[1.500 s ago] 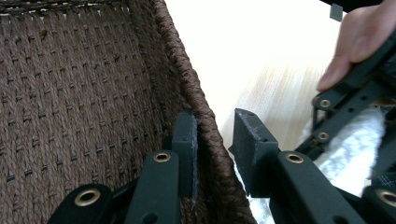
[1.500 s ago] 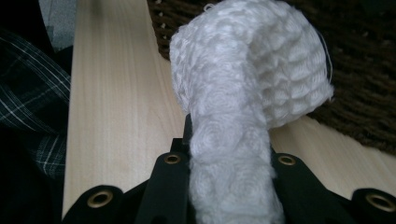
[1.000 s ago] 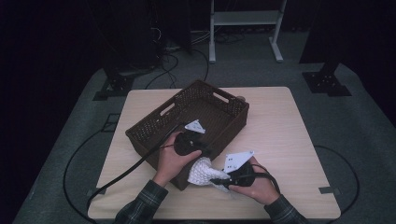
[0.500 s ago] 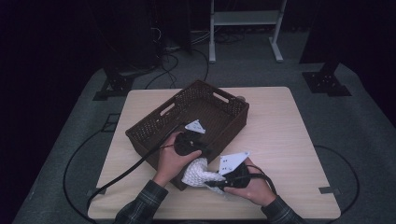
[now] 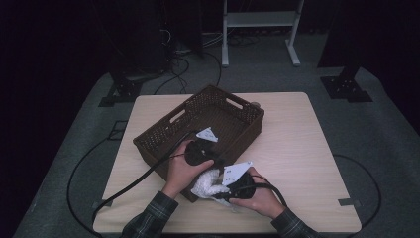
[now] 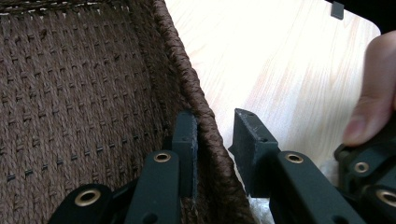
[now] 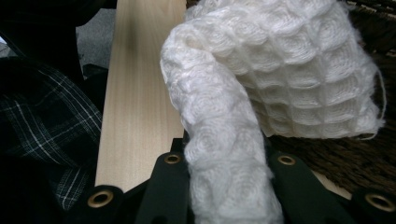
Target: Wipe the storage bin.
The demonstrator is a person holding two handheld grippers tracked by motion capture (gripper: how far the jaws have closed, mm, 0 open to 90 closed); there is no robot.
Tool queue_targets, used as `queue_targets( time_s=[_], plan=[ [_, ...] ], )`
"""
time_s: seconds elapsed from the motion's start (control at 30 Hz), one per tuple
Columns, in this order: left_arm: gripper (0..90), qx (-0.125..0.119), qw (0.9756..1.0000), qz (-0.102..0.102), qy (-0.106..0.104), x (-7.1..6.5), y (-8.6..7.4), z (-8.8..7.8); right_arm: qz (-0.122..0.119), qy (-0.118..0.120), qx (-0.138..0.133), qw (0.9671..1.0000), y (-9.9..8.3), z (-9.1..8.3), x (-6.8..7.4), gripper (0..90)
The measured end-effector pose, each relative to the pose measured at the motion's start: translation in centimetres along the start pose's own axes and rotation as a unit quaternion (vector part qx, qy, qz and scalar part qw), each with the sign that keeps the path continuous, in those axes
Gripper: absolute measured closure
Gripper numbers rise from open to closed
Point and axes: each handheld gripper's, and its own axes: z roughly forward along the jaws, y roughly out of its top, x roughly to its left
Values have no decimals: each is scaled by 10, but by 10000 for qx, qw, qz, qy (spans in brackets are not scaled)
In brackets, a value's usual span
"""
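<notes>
A brown woven basket [image 5: 247,130] sits slantwise on the light wooden table [image 5: 297,148]. My left gripper [image 5: 212,162] stands over the basket's near wall; in the left gripper view the left gripper [image 6: 215,140] has one jaw inside and one outside the rim [image 6: 187,79], shut on that wall. A white waffle-weave cloth [image 5: 205,182] hangs bunched against the basket's near corner. My right gripper [image 5: 220,191] comes at it from the right. In the right gripper view the cloth [image 7: 289,70] rises in a thick fold from between the jaws of the right gripper [image 7: 224,154], which is shut on it.
Plaid sleeves [image 7: 46,121] come in from the table's front edge. A thumb of the right hand [image 6: 373,102] shows close beside the left gripper. Black cables [image 5: 133,181] trail off the table's front left. Bare tabletop [image 6: 280,70] lies right of the basket.
The right gripper has shifted a little to the left with the cloth, closer to the basket's near corner and the left hand. The left gripper has stayed on the wall.
</notes>
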Motion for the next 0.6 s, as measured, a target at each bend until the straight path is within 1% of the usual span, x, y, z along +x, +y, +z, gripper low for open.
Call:
queue_targets(
  time_s=[0.1, 0.13, 0.17, 0.23, 0.37, 0.4, 0.43, 0.6],
  plan=[
    [701, 6, 10000, 4, 1, 0, 0, 0, -38, -11, 83, 10000, -1, 4, -2, 757],
    [701, 12, 10000, 0, 3, 0, 0, 0, 13, -17, 93, 10000, -1, 5, -2, 757],
    [701, 14, 10000, 0, 3, 0, 0, 0, -22, -16, 120, 9999, -2, 6, -3, 757],
    [701, 19, 10000, 2, 4, 0, 0, 0, -8, -4, 140, 9999, -3, 9, -3, 757],
    [702, 8, 10000, 4, 3, 0, 0, 0, 87, 30, 249, 9996, -7, 13, -5, 756],
    [701, 4, 10000, -1, 2, 0, 0, 0, 44, 28, 259, 9997, -8, 15, -6, 756],
    [701, 4, 10000, 1, -1, 0, 0, 0, 84, 57, 280, 9996, -9, 16, -6, 756],
    [702, -26, 10000, -35, -1, -1, 0, 0, 126, 92, 358, 9992, -12, 22, -7, 756]
  ],
)
